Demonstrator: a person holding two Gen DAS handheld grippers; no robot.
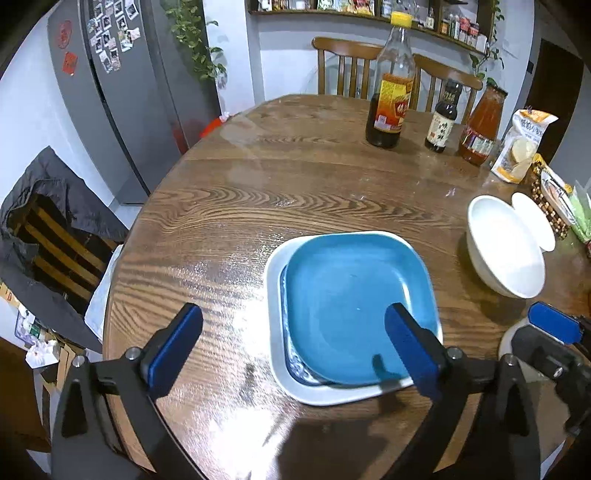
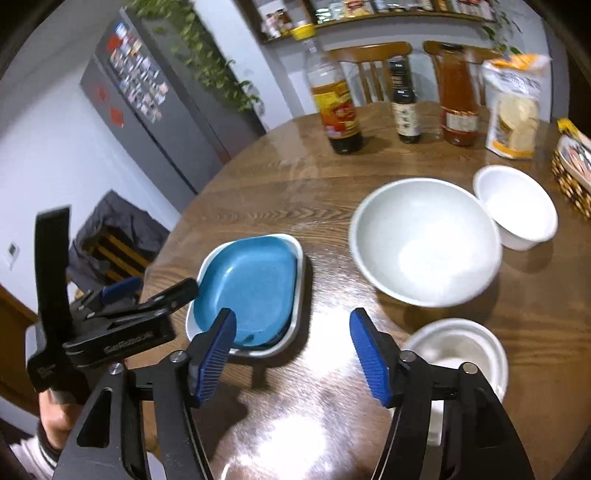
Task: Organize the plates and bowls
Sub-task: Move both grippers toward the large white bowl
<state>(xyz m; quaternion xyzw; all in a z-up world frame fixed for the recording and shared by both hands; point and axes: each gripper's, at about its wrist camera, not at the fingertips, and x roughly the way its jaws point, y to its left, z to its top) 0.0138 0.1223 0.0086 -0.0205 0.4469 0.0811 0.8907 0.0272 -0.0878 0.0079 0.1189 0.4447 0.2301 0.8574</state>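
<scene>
Where the round wooden table spreads ahead of both grippers, its glossy grained top carries the listed wares. Left gripper: jaws spread wide, holding nothing, its right finger over the near edge of a blue square plate nested in a white square plate. Right gripper: jaws likewise wide apart and empty, hovering above bare tabletop; the stacked plates sit just ahead to its left, a large white bowl ahead to its right, a smaller white bowl beyond that and touching or nearly touching its rim, and a third white bowl close under its right finger. Far side of the table from the grippers: yellow-capped sauce bottle, small dark bottle, orange-red jar, bag of round crackers, patterned basket at the right edge. Room: grey refrigerator with photos and red decals to the left, trailing plant, wall shelf of jars, wooden chairs behind the table, dark jacket draped on a chair at left.
</scene>
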